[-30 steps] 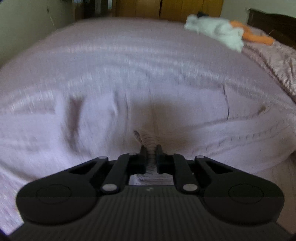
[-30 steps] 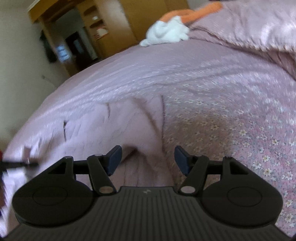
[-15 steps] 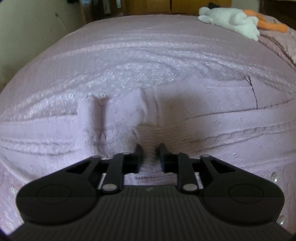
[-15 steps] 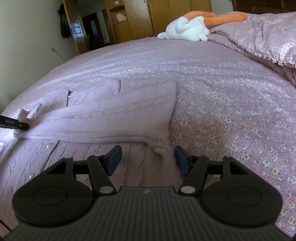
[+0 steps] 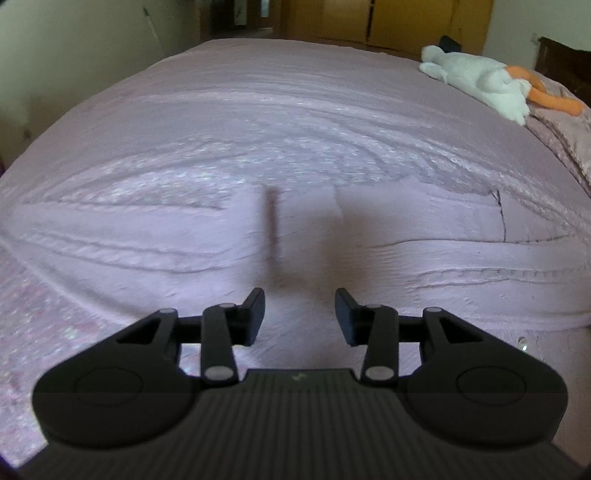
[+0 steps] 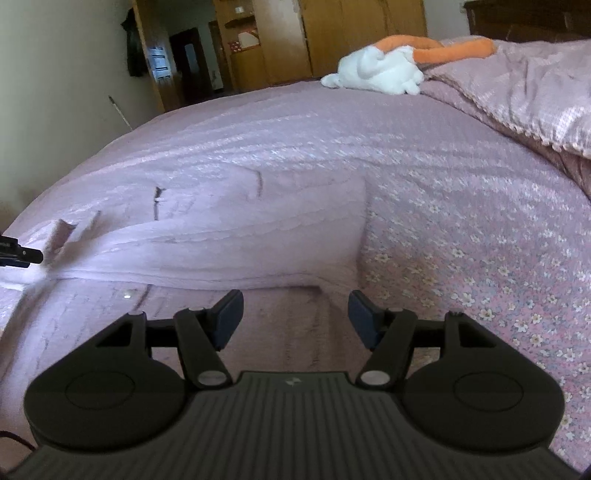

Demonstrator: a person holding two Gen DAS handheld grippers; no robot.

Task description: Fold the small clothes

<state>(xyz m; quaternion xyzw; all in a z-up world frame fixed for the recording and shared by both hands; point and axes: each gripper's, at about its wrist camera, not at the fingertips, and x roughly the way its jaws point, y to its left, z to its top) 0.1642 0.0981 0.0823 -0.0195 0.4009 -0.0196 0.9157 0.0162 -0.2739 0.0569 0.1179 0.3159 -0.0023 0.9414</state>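
Observation:
A small pale-pink knitted sweater (image 5: 388, 236) lies spread on the bed, its sleeve laid across the body as a long band (image 6: 229, 254). My left gripper (image 5: 300, 314) hovers just above the knit, open, with nothing between its fingers. In the right wrist view the sweater (image 6: 280, 206) fills the near left of the bed, and my right gripper (image 6: 294, 317) stands open over its near edge, holding nothing. The tip of the left gripper (image 6: 22, 254) shows at that view's left edge beside the sleeve's cuff.
The bed carries a pink floral cover (image 6: 480, 229). A white and orange plush toy (image 6: 384, 70) lies at the far side beside a bunched pink quilt (image 6: 535, 85). Wooden wardrobes (image 6: 354, 33) and a doorway stand beyond the bed.
My left gripper has let go of the sweater's cuff and opened wide, drawing back a little. The right gripper stayed open and shifted slightly over the folded sleeve.

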